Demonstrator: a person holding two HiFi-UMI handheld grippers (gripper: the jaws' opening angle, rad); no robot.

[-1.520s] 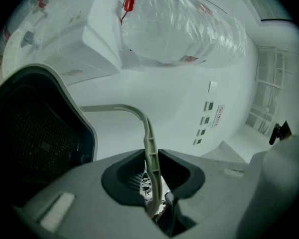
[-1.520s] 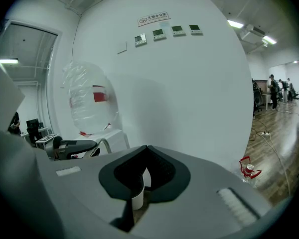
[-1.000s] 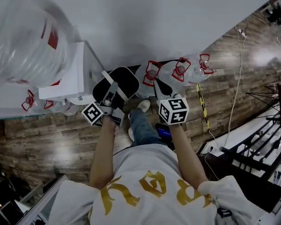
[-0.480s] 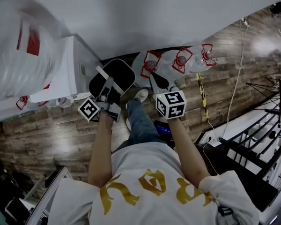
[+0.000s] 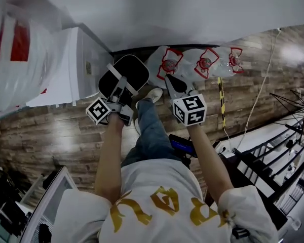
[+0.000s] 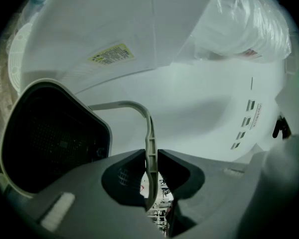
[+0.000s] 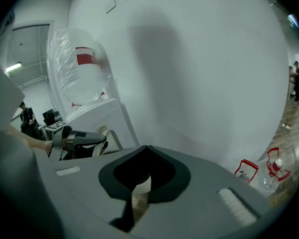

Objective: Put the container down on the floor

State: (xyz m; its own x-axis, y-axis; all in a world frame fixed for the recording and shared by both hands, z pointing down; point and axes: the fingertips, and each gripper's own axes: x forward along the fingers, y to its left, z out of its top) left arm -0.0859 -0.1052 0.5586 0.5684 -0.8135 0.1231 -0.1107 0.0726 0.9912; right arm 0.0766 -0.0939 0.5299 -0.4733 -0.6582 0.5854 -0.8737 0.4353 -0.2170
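The container (image 5: 125,75) is a black bin with a pale rim and a thin pale handle (image 6: 141,112). It hangs above the wooden floor (image 5: 55,135), in front of the person's legs. My left gripper (image 5: 122,94) is shut on that handle, and the strip is pinched between the jaws (image 6: 150,154). The bin's dark inside (image 6: 50,143) fills the lower left of the left gripper view. My right gripper (image 5: 175,87) is just right of the bin and apart from it. Its jaw tips (image 7: 145,147) meet with nothing between them.
A white cabinet (image 5: 86,59) stands left of the bin, with a big clear bottle (image 5: 15,49) on top. Three clear water jugs (image 5: 168,65) lie against the white wall (image 5: 182,9). A striped tape line (image 5: 222,103), a cable (image 5: 258,95) and black racks (image 5: 283,156) lie to the right.
The head view has swung a little, so the cabinet and jugs shifted in the picture. Both grippers and the hanging bin keep nearly the same places, the left still closed on the handle.
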